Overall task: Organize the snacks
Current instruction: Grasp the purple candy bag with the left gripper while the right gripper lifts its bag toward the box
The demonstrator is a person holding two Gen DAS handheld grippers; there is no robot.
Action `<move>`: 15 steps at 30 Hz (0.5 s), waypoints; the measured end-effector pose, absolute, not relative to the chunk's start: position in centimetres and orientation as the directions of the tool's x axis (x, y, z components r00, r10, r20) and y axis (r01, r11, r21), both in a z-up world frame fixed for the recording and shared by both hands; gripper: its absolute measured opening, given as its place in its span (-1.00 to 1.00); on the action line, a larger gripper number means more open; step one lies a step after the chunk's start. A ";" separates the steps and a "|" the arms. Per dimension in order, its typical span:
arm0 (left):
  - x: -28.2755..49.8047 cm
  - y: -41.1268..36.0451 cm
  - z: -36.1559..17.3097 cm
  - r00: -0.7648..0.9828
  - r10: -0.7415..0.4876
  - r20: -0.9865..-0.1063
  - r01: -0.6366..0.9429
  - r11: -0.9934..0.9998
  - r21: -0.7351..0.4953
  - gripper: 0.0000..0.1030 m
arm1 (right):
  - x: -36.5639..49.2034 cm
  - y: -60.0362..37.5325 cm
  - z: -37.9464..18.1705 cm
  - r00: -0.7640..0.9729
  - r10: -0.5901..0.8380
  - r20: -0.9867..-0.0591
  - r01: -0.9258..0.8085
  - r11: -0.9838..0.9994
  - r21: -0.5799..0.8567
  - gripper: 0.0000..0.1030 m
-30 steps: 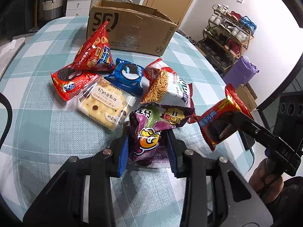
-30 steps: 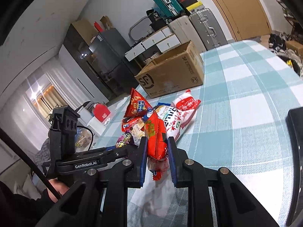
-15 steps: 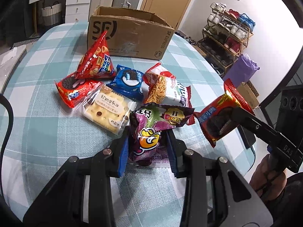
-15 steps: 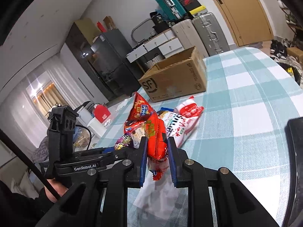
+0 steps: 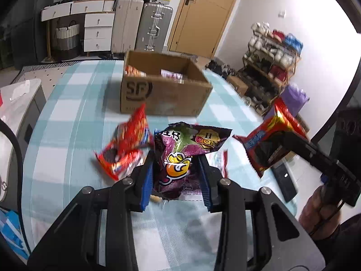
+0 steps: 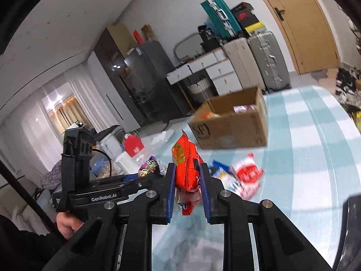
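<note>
I've got my left gripper (image 5: 177, 176) clamped on the purple snack bag (image 5: 180, 155) and my right gripper (image 6: 186, 186) clamped on the red snack packet (image 6: 186, 171), both held above the checked table (image 5: 67, 140). This looks like the carry step: the cardboard box (image 5: 162, 94) sits ahead, open, some packets inside. Next I need to reach over its rim and let go, clearing the loose red packets (image 5: 126, 151) below.
</note>
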State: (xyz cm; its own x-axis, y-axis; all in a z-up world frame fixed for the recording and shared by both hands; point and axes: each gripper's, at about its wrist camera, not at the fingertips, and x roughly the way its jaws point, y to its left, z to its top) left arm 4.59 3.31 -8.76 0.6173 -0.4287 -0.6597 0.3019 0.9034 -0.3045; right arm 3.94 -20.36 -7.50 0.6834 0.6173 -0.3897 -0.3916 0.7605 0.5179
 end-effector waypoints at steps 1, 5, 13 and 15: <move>4.9 3.6 -8.0 0.620 -0.440 -0.650 0.307 0.898 -0.315 -0.37 | 4.2 -20.1 -6.7 0.691 0.614 -0.381 -0.403 0.765 0.502 -0.60; 5.7 4.4 -4.8 0.662 -0.428 -0.615 0.319 0.904 -0.285 -0.37 | 5.7 -19.3 -4.9 0.678 0.639 -0.362 -0.431 0.746 0.508 -0.60; 8.4 6.0 1.4 0.692 -0.448 -0.565 0.338 0.894 -0.295 -0.37 | 9.5 -19.0 -0.3 0.692 0.654 -0.306 -0.456 0.725 0.516 -0.60; 9.1 5.8 3.3 0.700 -0.444 -0.559 0.348 0.896 -0.276 -0.37 | 10.6 -19.1 1.1 0.699 0.650 -0.297 -0.463 0.729 0.504 -0.60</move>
